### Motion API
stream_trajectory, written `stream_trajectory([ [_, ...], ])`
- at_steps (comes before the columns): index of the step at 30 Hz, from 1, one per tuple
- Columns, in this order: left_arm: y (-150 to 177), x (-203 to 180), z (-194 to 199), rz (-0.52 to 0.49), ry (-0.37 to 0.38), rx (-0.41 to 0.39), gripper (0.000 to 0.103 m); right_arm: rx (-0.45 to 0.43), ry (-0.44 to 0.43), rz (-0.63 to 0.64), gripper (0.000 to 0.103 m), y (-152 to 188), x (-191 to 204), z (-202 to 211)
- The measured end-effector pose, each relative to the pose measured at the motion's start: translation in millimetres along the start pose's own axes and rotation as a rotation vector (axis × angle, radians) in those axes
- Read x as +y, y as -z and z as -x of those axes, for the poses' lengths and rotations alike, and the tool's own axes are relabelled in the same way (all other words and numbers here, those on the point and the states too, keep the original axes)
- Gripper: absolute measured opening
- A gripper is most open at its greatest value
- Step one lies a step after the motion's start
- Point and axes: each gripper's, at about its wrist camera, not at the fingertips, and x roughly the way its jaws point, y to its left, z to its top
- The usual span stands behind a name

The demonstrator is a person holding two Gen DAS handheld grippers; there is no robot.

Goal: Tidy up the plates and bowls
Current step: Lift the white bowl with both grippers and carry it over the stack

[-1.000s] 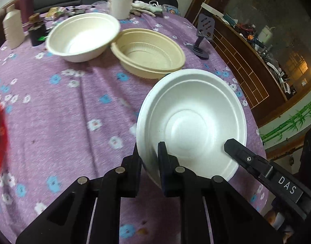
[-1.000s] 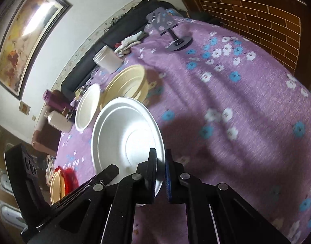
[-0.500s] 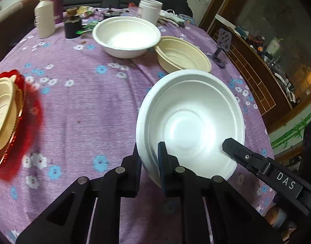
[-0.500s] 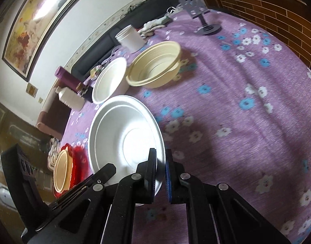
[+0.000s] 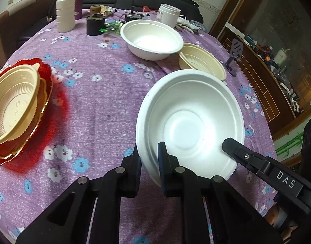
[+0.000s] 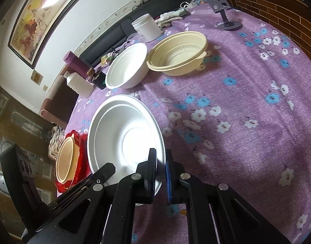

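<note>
Foam bowl point(image 5: 191, 122), white and wide, is being carried by its near rim, pinched from two sides at once. One wall of it is clamped by the left gripper point(image 5: 149, 156), with one finger inside and one outside, and the opposite edge is nipped the same way by the right gripper point(image 6: 160, 166). Both tools are clenched on that rim, so the bowl is held clear above the purple floral tablecloth point(image 5: 98, 101), tipped a bit toward the cameras.

Risk-wise, thin foam gets dented or cracked easily if the two grips are pulled apart or twisted against each other. A slip on either side would probably let the bowl swing and drop.

Pose: both grippers are angled steeply down at the table and pointed roughly the same way, side by side, with the right one's body seen at the edge of the left view.

Further left, a cream ribbed bowl point(image 5: 15, 103) is already sat on a red plate point(image 5: 43, 101), which looks like the likely stacking spot. Further back, a second white bowl point(image 5: 152, 37) and another cream bowl point(image 5: 202, 64) are touching each other. Bottles and clutter are left at the far edge.
</note>
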Motion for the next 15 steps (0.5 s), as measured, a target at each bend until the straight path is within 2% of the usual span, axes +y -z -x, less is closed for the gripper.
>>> stream_trajectory([
  [15,4.4,18.6,7.8,0.023,-0.021,-0.014,0.013,0.027,-0.017,0.040,0.008,6.0,18.7,-10.9],
])
